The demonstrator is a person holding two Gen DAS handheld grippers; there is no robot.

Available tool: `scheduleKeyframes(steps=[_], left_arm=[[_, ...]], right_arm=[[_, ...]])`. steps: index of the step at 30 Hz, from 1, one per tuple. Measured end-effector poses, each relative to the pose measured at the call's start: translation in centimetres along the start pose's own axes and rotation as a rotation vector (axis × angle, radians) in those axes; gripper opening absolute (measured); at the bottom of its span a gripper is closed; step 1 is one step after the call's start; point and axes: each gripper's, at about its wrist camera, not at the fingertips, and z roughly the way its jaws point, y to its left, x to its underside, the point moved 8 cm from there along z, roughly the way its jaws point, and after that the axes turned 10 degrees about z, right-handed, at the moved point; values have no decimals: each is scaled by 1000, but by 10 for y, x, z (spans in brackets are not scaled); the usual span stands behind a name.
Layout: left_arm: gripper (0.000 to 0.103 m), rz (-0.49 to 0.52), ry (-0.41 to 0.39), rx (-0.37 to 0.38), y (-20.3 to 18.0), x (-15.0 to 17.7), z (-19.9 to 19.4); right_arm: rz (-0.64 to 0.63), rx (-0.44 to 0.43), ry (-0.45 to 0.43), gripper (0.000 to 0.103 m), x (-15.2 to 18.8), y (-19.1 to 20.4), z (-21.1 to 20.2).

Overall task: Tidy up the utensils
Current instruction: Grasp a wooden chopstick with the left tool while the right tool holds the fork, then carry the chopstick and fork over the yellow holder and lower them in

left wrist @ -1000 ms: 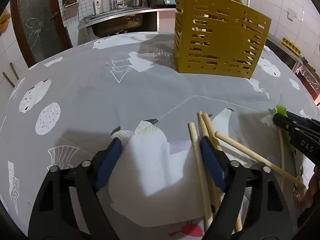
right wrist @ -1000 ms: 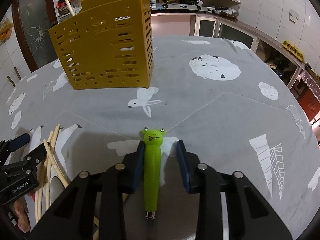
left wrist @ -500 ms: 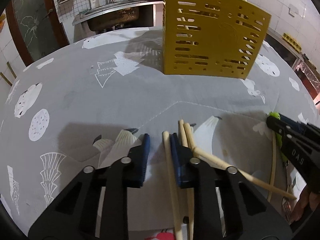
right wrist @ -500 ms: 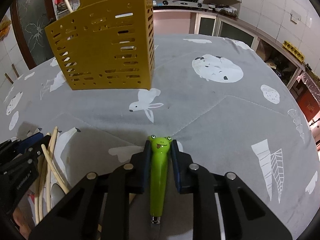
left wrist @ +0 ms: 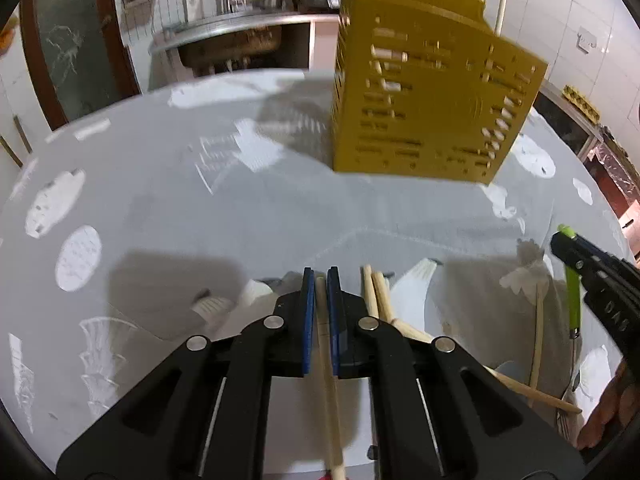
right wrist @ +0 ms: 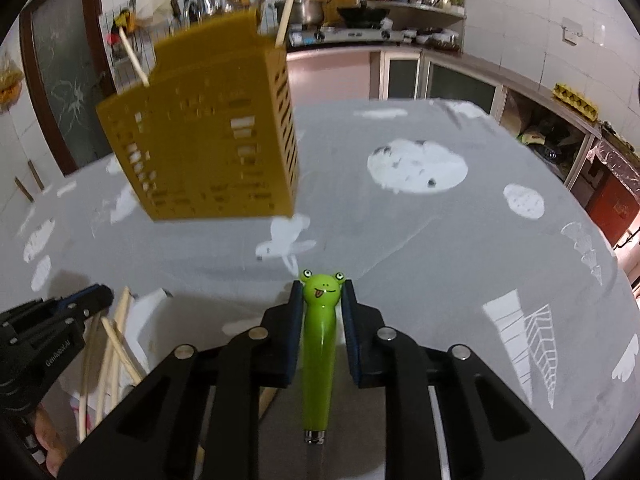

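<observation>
My left gripper (left wrist: 321, 280) is shut on a wooden chopstick (left wrist: 329, 380) and holds it above the grey patterned tablecloth (left wrist: 200, 208). Several more chopsticks (left wrist: 380, 300) lie on the cloth just to its right. My right gripper (right wrist: 322, 292) is shut on the green frog-headed handle of a utensil (right wrist: 318, 344), lifted off the cloth. The yellow slotted utensil holder (left wrist: 428, 108) stands ahead at the far side of the table and also shows in the right wrist view (right wrist: 208, 148), with chopsticks sticking out of its top.
The right gripper (left wrist: 600, 284) shows at the right edge of the left wrist view; the left gripper (right wrist: 44, 340) at the lower left of the right wrist view. Kitchen counter and sink (left wrist: 240, 36) stand beyond the table.
My left gripper closed on one chopstick and lifted it. My right gripper closed on the green frog utensil and lifted it. Both views have tilted up towards the holder.
</observation>
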Motion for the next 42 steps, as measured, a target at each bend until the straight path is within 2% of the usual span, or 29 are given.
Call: scheduleKeyframes(steps=[7,16,19,22,28,36,42], left_arm=[[5,-3,-138,-24,10,-23,-37],[5,3,-389,-60,14,-60,-102],[5,2,-449,-69,14,-67,-118],[5,7,-489,-80,14,-71,-128],[5,8,-550,-94,17,-75,-144],[5,21,-617,-88,21,-81,-160],[5,46,-639,-85,18,-79,-165]], right_arm=[[12,-38,-132,19,-26,3,-29],[2,-60,-302,19,-52,10,-67],[-1,-67,-361,19,-58,11,-79],[-5,-78,-417,19,-64,14,-90],[6,-95,-465,19,-70,14,-98],[9,-115,-484,19,-71,14,-98],[6,-134,-489,19,-68,16,-103]])
